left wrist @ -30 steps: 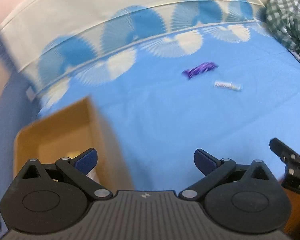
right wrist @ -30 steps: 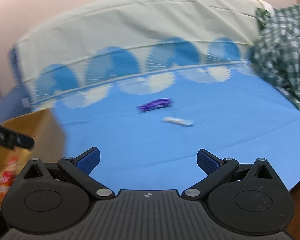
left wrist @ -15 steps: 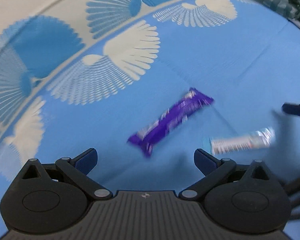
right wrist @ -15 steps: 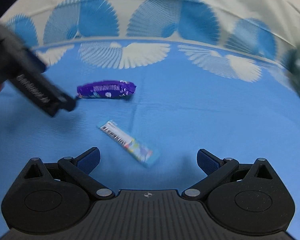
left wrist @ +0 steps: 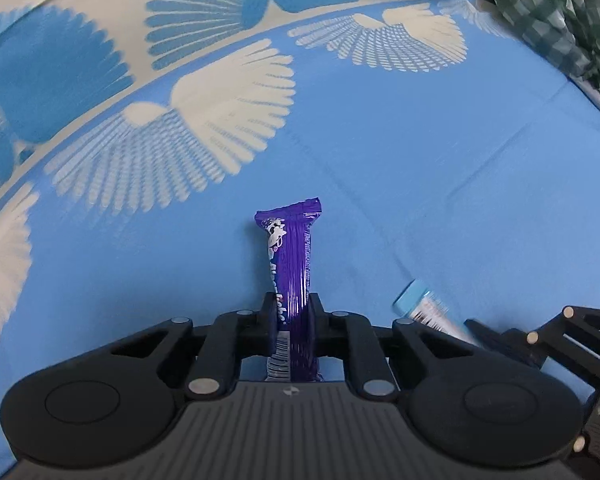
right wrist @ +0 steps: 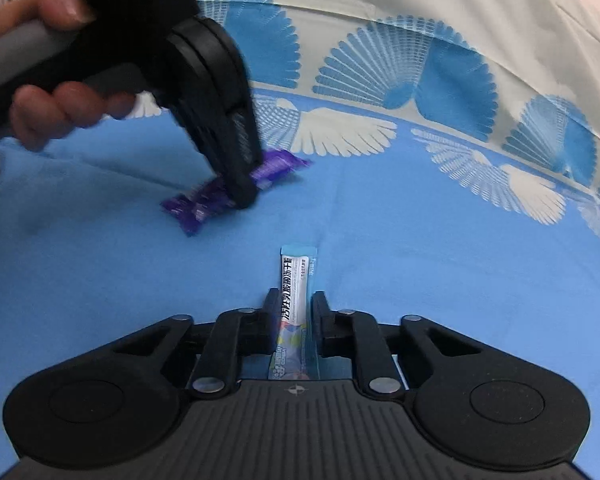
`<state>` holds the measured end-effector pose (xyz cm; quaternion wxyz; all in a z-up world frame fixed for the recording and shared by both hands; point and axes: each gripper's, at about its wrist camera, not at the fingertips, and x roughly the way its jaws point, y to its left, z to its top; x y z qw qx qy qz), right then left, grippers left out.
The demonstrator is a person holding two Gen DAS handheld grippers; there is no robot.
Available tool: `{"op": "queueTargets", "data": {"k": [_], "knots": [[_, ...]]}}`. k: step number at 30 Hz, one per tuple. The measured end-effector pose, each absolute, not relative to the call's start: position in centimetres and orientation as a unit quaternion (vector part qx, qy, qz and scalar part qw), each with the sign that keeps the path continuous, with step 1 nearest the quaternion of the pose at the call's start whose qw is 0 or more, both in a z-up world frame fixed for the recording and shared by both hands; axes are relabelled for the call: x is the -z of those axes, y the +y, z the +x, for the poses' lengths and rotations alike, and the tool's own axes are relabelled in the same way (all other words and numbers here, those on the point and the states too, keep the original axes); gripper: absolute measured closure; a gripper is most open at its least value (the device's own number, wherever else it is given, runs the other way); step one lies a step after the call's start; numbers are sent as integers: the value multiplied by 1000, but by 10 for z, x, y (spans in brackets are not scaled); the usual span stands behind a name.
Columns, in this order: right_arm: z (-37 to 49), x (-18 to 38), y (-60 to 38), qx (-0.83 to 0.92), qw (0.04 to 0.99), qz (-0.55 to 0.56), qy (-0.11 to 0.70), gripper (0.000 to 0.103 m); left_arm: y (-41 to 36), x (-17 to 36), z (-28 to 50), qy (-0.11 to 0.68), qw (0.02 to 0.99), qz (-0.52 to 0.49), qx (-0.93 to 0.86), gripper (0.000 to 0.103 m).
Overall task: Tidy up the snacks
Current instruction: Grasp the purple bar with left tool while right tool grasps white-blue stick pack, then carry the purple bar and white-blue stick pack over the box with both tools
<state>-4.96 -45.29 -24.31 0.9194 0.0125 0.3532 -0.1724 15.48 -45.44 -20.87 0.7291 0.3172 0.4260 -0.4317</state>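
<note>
Snacks are still lying on the blue sheet (left wrist: pixel 400 128), none put away yet. My left gripper (left wrist: pixel 292 312) is closing on the purple bar (left wrist: pixel 290 256) between its jaws; my right gripper (right wrist: pixel 296 312) is gripping the pale stick pack (right wrist: pixel 296 280). Lifting and sorting are remaining.

Left tongs (left wrist: pixel 292 312) closing; right tongs (right wrist: pixel 295 312) closed; both angled downward.
</note>
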Motion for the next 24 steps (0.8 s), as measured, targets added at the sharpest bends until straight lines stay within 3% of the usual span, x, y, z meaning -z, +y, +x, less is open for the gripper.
{"op": "queueTargets", "data": {"k": [6, 12, 18, 24], "knots": [[-78, 208, -424, 233, 906, 94, 341, 89, -384, 156, 126, 440, 746, 262, 427, 88], [-119, 135, -359, 264, 912, 151, 276, 89, -295, 84, 67, 414, 776, 238, 411, 88], [-160, 63, -276, 224, 932, 164, 233, 89, -190, 28, 14, 419, 802, 204, 374, 88], [-186, 25, -186, 151, 944, 174, 236, 89, -87, -15, -32, 407, 829, 198, 327, 88]]}}
